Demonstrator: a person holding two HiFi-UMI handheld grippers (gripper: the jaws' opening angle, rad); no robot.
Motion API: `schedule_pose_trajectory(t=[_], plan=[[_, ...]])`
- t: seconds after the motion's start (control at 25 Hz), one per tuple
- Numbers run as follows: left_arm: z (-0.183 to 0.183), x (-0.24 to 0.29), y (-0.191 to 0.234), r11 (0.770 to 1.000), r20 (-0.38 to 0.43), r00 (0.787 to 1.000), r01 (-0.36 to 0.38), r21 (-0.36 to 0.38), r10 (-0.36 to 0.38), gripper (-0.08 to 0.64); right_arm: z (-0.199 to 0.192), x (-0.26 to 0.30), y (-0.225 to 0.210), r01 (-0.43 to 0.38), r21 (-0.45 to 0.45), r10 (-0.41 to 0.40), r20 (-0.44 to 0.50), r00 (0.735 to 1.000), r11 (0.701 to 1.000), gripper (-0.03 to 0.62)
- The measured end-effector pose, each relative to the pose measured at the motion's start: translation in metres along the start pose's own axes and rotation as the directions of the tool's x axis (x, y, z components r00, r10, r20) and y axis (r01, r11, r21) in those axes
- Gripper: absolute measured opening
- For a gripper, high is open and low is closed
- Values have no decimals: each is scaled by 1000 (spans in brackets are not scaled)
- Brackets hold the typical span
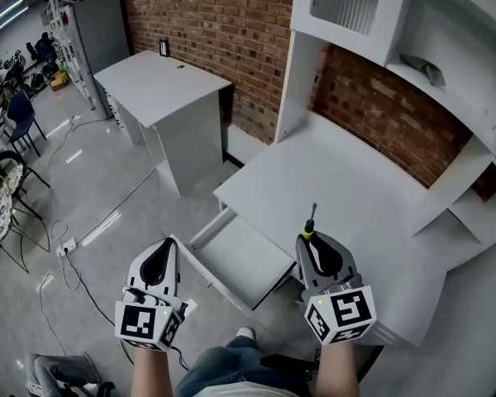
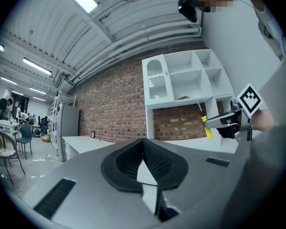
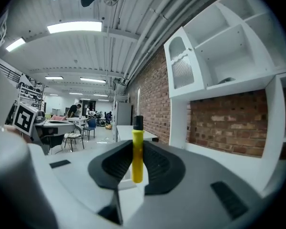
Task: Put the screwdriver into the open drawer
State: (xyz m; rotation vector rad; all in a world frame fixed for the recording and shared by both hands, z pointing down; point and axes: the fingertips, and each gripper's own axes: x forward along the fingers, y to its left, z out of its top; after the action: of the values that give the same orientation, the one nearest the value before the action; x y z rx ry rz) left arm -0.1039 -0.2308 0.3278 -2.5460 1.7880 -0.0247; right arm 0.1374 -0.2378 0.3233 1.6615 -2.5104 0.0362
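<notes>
The screwdriver point(image 1: 310, 229), yellow-handled with a black collar and a thin dark shaft, stands upright between the jaws of my right gripper point(image 1: 308, 240), which is shut on its handle. In the right gripper view the handle point(image 3: 137, 152) fills the gap of the right gripper point(image 3: 136, 162). That gripper hovers over the front edge of the white desk point(image 1: 347, 188), just right of the open drawer point(image 1: 241, 256), whose white inside is bare. My left gripper point(image 1: 167, 246) is shut with nothing in it, left of the drawer. The left gripper point(image 2: 144, 146) points level, and the screwdriver point(image 2: 207, 126) shows at its right.
A white shelf unit point(image 1: 446, 64) rises over the desk against a brick wall point(image 1: 231, 23). A second white cabinet point(image 1: 169, 98) stands further left. Cables point(image 1: 66, 255) run over the grey floor, with chairs point(image 1: 16, 114) at the far left. A person's legs point(image 1: 231, 370) are below.
</notes>
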Motion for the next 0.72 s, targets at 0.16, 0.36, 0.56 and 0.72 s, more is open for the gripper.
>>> schedule_pose_trajectory(t=[0.16, 0.36, 0.56, 0.72], plan=[[-9, 16, 11, 1000, -20, 1000, -15, -8, 15, 14, -11, 18, -9, 7, 12, -7, -29, 1000, 1000, 75], [-17, 30, 28, 1000, -31, 999, -16, -25, 15, 14, -26, 41, -5, -8, 19, 10, -82, 997, 1000, 75], [-30, 46, 48, 999, -56, 998, -10, -47, 7, 14, -47, 71, 13, -40, 11, 41, -157, 987, 999, 75], [-42, 54, 64, 997, -82, 997, -17, -73, 11, 14, -76, 95, 34, -97, -7, 93, -245, 965, 995, 75]])
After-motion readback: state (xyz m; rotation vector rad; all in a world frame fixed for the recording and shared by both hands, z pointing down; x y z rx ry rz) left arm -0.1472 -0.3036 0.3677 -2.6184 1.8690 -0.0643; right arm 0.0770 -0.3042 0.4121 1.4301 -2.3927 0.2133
